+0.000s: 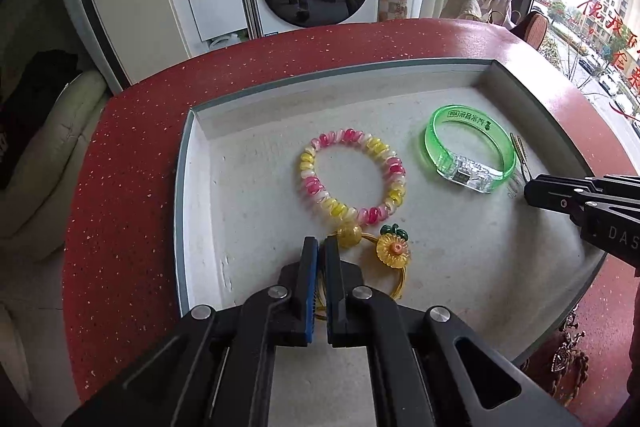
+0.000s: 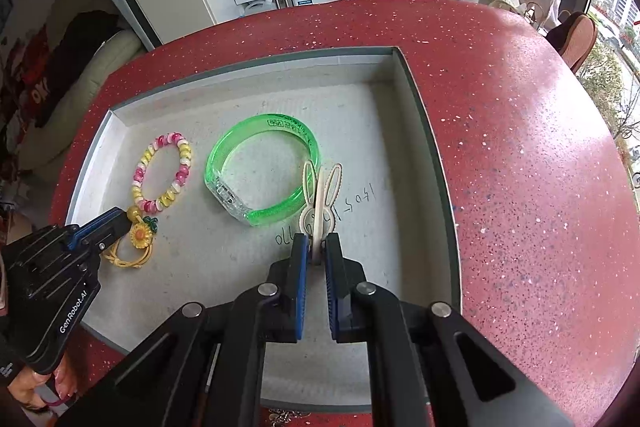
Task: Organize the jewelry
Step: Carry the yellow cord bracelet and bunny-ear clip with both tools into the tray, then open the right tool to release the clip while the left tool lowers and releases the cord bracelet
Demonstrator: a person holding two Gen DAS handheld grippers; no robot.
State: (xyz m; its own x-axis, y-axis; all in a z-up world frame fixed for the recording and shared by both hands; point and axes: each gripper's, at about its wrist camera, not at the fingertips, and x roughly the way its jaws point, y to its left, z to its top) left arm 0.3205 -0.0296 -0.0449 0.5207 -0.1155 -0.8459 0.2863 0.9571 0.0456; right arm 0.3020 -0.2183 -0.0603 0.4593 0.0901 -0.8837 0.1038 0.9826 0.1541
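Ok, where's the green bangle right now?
Green bangle lies flat in the tray, between the beaded bracelet and the rabbit clip.

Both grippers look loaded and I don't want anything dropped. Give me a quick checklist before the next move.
1. Left gripper jaws shut on yellow hair tie: ok.
2. Right gripper jaws shut on rabbit clip: ok.
3. Clip clear of green bangle: not ok, it overlaps the rim.
4. Beaded bracelet lying free in tray: ok.
5. Hair tie clear of bracelet: cannot tell.
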